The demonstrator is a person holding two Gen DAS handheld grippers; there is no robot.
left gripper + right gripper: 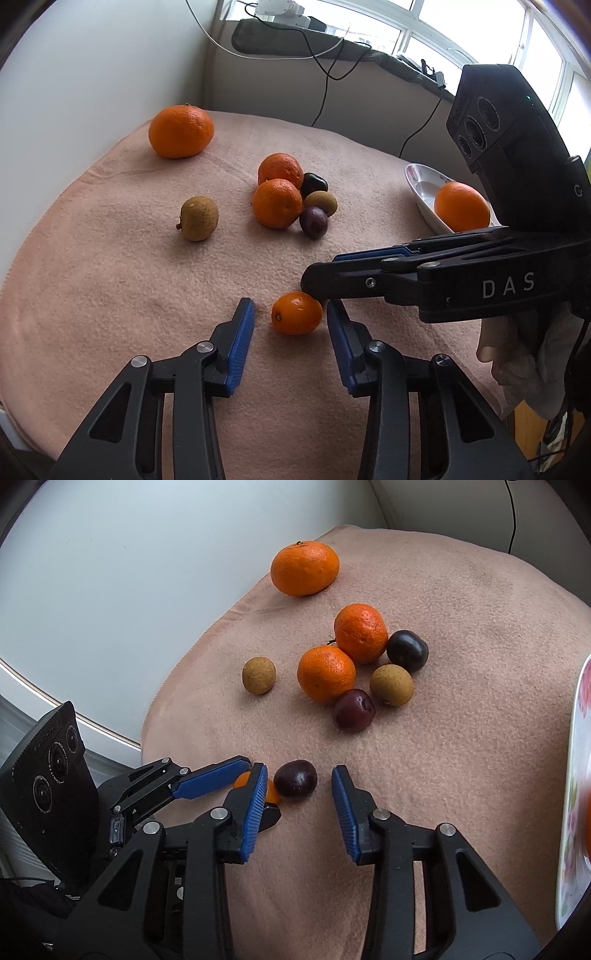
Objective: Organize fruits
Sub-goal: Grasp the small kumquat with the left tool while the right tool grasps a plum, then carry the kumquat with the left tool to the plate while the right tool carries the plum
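A small orange kumquat lies on the pink cloth between the blue pads of my left gripper. The pads stand close on either side without pressing on it. A dark plum lies between the pads of my right gripper, also with gaps on both sides. The two grippers cross at their tips. The right one reaches in from the right over the kumquat and hides the plum in the left wrist view. One left finger shows in the right wrist view.
Farther back lie a large mandarin, two mandarins, two brown fruits and two dark plums. A white bowl at the right holds an orange. A flowered plate edges the right.
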